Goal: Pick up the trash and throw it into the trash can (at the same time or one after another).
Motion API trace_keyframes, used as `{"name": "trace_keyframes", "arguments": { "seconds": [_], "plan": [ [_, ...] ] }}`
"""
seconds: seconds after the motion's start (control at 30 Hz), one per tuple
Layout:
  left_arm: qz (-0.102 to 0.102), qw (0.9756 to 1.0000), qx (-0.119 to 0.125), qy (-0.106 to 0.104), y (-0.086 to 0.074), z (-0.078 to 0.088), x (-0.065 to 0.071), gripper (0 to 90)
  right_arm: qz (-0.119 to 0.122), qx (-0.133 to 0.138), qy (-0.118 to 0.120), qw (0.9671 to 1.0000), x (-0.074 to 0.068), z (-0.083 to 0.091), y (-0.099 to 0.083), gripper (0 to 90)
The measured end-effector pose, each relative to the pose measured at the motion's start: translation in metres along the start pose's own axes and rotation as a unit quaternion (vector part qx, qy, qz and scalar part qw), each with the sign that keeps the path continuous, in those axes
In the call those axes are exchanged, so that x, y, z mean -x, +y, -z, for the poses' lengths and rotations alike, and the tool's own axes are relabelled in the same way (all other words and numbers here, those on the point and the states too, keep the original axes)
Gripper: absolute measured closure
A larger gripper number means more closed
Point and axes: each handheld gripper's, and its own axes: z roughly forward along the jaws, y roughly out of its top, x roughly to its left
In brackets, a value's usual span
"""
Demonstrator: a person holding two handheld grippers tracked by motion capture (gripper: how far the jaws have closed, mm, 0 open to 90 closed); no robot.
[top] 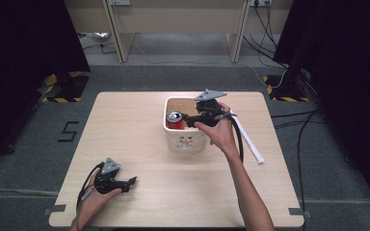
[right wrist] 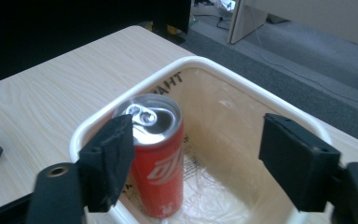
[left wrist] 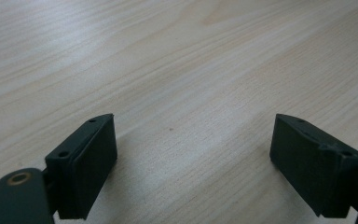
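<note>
Jaws spread wide and holding nothing, our right gripper (right wrist: pixel 196 163) hangs over the white bin (right wrist: pixel 247 81), where a red soda can (right wrist: pixel 156 158) stands upright against the near-left wall — one jaw just beside its rim. Our left gripper (left wrist: pixel 193 163), equally wide and empty, rests low over the bare wooden table (top: pixel 139 130), well apart. We judge the can either freshly set down or about to be grasped; lifting it calls for straddling the can, then closing.
</note>
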Motion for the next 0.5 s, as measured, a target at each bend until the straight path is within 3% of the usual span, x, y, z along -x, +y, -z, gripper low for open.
{"name": "trace_keyframes", "arguments": {
  "seconds": [0.1,0.3,0.5],
  "plan": [
    [0.0,1.0,0.0,0.0,0.0,0.0,0.0,14.2,0.003,0.0,-0.008,1.0,0.005,0.01,-0.004,27.8],
    [0.0,1.0,0.0,0.0,0.0,0.0,0.0,14.1,-0.009,0.025,-0.026,0.9993,0.024,0.038,-0.015,33.3],
    [-0.001,1.0,0.0,0.001,0.0,0.0,0.0,14.0,-0.023,0.021,-0.051,0.9982,0.039,0.053,-0.029,35.8]
  ]
}}
